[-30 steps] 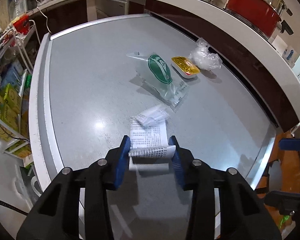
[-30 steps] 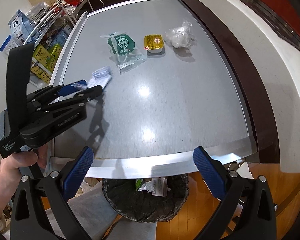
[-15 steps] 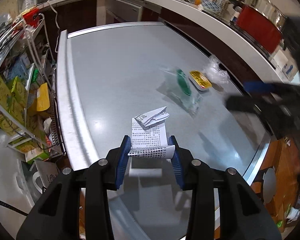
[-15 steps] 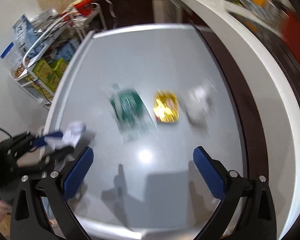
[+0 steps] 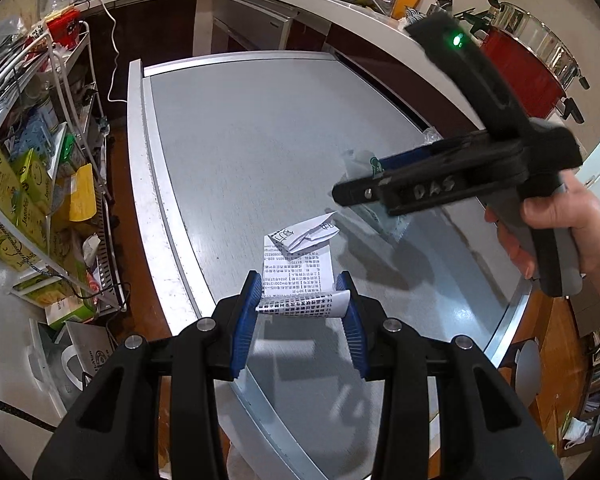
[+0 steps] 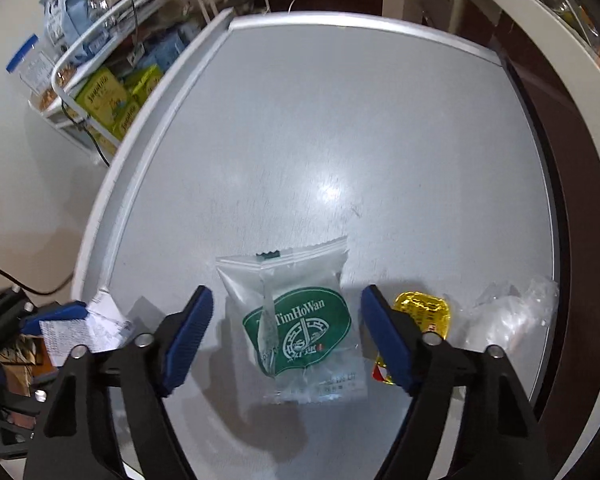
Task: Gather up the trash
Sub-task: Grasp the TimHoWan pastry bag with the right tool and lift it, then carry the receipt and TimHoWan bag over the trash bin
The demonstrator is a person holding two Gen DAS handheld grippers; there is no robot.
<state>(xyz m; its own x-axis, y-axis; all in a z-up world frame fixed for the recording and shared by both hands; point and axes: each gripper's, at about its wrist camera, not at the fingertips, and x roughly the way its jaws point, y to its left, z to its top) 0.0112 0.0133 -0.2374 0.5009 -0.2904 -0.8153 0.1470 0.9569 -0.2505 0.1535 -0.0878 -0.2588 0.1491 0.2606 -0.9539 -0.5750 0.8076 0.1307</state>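
My left gripper (image 5: 300, 304) is shut on a printed paper receipt (image 5: 298, 272) and holds it above the grey table's near-left edge; the receipt also shows in the right wrist view (image 6: 86, 330). My right gripper (image 6: 286, 336) is open and empty, hovering over a clear wrapper with a green TimHoWan label (image 6: 296, 328), which lies between its fingers. A small yellow sauce tub (image 6: 422, 312) and a crumpled clear plastic bag (image 6: 512, 312) lie to the right of the wrapper. The right gripper's body (image 5: 460, 184) shows in the left wrist view.
The grey table (image 6: 340, 140) has a metal rim. A wire rack with green boxes (image 5: 16, 184) stands left of it. A counter with a red pot (image 5: 520, 68) runs behind and to the right.
My right gripper moved forward over the table, from above the bin to above the green-label wrapper. My left gripper lifted and drew the receipt back toward the table's left edge.
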